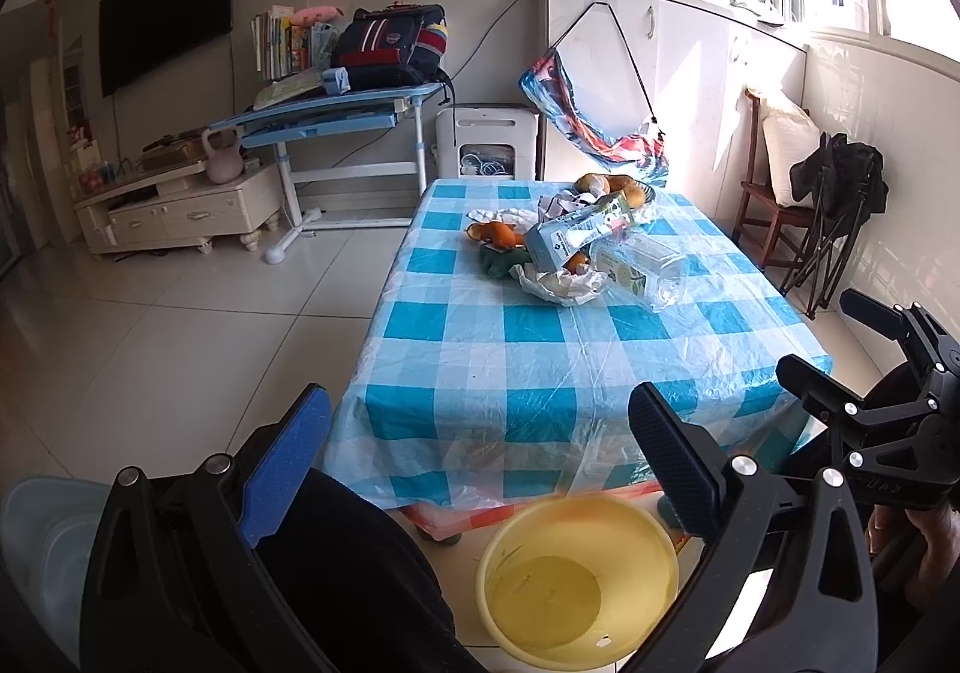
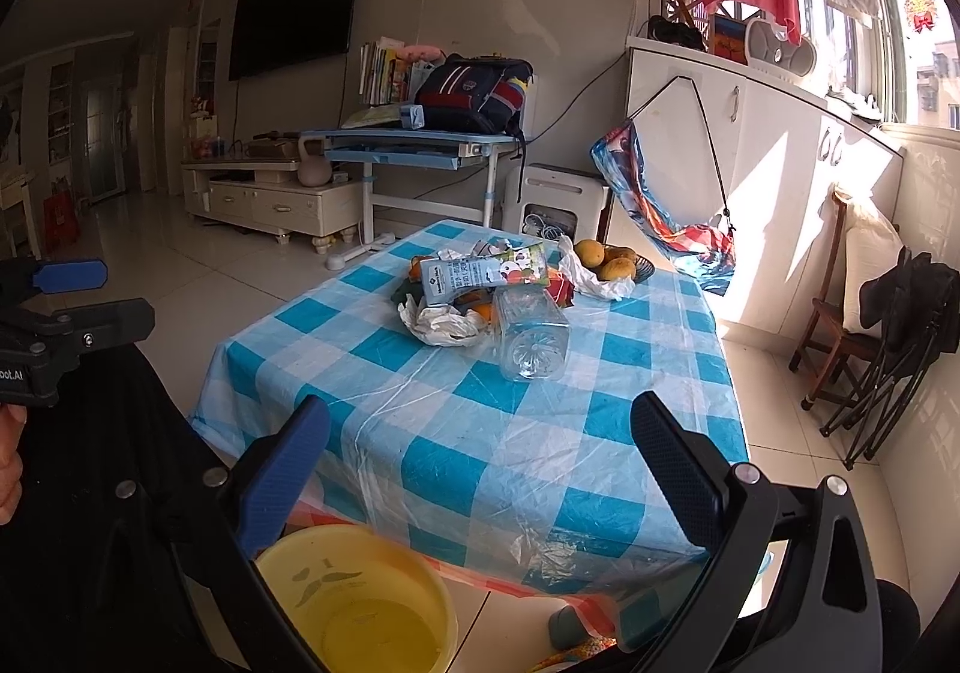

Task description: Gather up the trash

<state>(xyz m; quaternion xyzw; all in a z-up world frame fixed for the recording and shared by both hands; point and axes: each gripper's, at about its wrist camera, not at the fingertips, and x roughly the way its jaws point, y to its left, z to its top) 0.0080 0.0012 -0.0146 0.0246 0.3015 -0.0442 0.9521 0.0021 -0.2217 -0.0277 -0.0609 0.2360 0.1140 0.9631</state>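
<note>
The trash, a clear plastic bottle (image 2: 531, 334) lying on its side against a milk carton (image 2: 480, 274), crumpled white wrappers (image 2: 441, 322) and orange peels (image 1: 495, 234), sits heaped far ahead of both tools on the checked bench (image 2: 480, 433), just before a bowl of fruit (image 2: 618, 262). Below and close beneath the tools, a yellow basin (image 1: 576, 583) stands on the floor at the bench's near edge. The left tool (image 1: 480, 463) and right tool (image 2: 480, 469) both hang released and empty, fingers spread wide.
</note>
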